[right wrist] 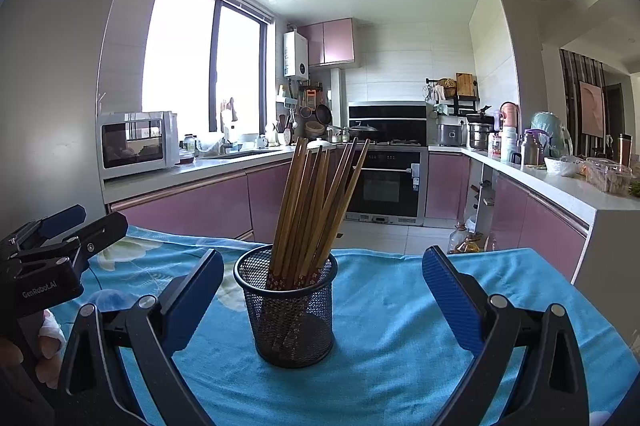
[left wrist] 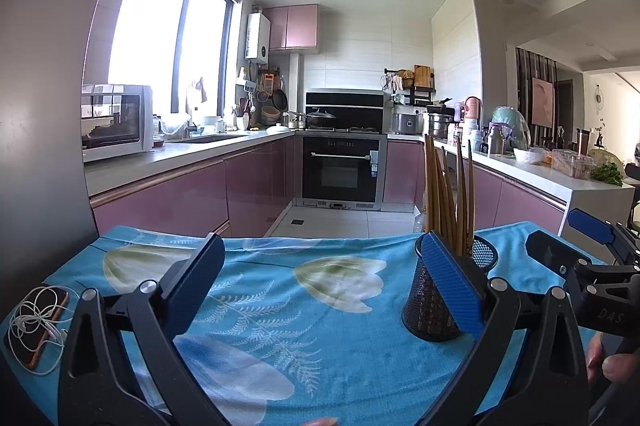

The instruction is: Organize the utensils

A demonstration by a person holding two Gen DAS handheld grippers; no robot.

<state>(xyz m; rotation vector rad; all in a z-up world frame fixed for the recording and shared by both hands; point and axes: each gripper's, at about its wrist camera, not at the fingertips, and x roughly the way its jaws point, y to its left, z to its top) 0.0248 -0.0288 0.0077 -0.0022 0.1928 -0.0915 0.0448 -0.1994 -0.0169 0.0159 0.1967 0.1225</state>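
Hovering spread wide and empty, the right claw point(right wrist: 322, 300) frames the mesh holder point(right wrist: 289, 310) just ahead on the tabletop point(right wrist: 400, 354), chopsticks point(right wrist: 316, 202) standing upright inside, while the left claw point(left wrist: 324, 284), equally agape, sits farther left.

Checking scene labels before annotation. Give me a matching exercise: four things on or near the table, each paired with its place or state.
Column 1:
1. chopsticks
2. mesh cup
3. phone with earphones
4. left gripper

Column 2:
A. open, holding nothing
B. lying at the cloth's left edge
C. standing upright on the blue floral cloth
D. leaning bundled inside the holder

Pairs: 1-D, 2-C, 3-B, 4-A
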